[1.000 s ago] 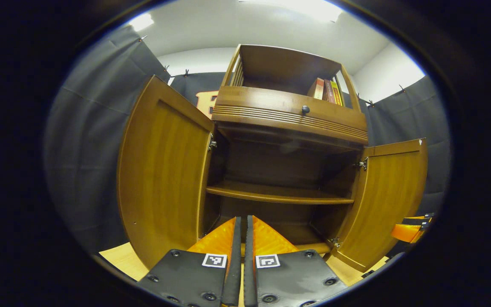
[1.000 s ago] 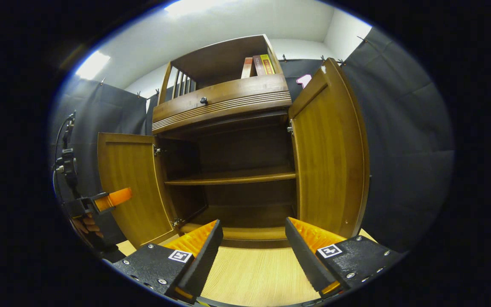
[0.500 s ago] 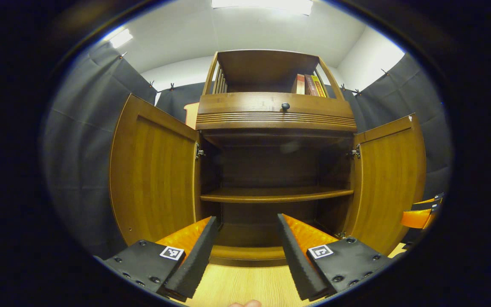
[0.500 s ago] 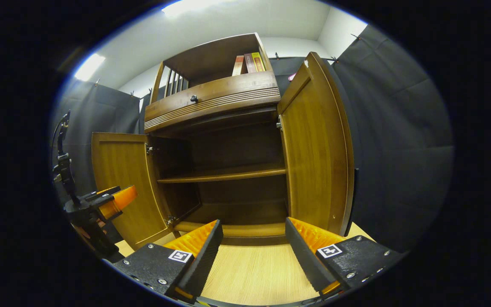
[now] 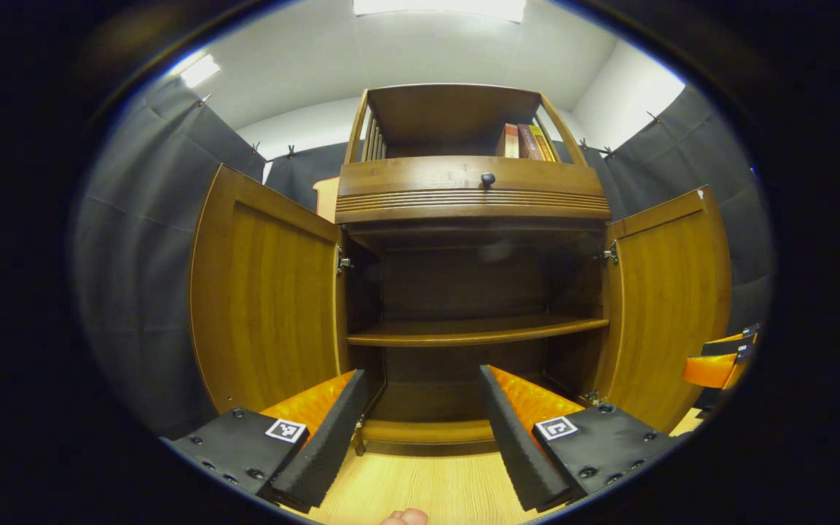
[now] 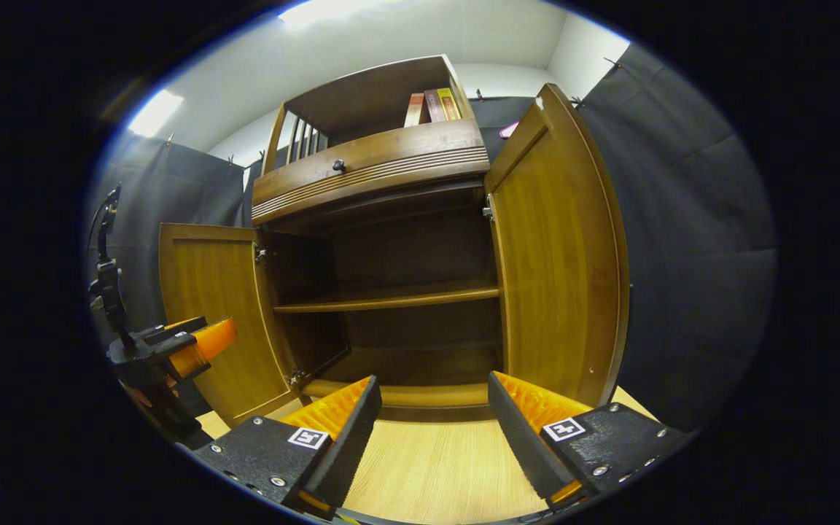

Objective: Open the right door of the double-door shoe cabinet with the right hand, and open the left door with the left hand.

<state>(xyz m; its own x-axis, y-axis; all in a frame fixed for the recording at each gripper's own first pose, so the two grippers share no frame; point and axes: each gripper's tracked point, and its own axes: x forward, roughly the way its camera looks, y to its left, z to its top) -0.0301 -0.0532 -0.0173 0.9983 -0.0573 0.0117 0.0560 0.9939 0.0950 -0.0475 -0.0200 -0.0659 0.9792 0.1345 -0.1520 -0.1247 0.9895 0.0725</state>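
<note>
Standing on a pale wood-grain floor (image 5: 420, 488) w/ black cloth wall around: one shoe cabinet (image 5: 472, 197), glossy brown wood, dead ahead in both views. Two doors, both swinging wide open: left door (image 5: 267, 292) and right door (image 5: 664, 306), flat panels w/ raised frames. One inner shelf (image 5: 475, 332), bare; one drawer front w/ ribbed trim and one round dark knob (image 5: 488, 179). Approx three books (image 5: 526, 142) up top, spines too small to read. Left gripper (image 5: 420, 426) hanging spread apart, holding nothing, ridged pads facing inward. Right gripper (image 6: 434, 430) likewise gaping, empty. Fingertip peeking at bottom edge of left gripper view, mostly cut off.
</note>
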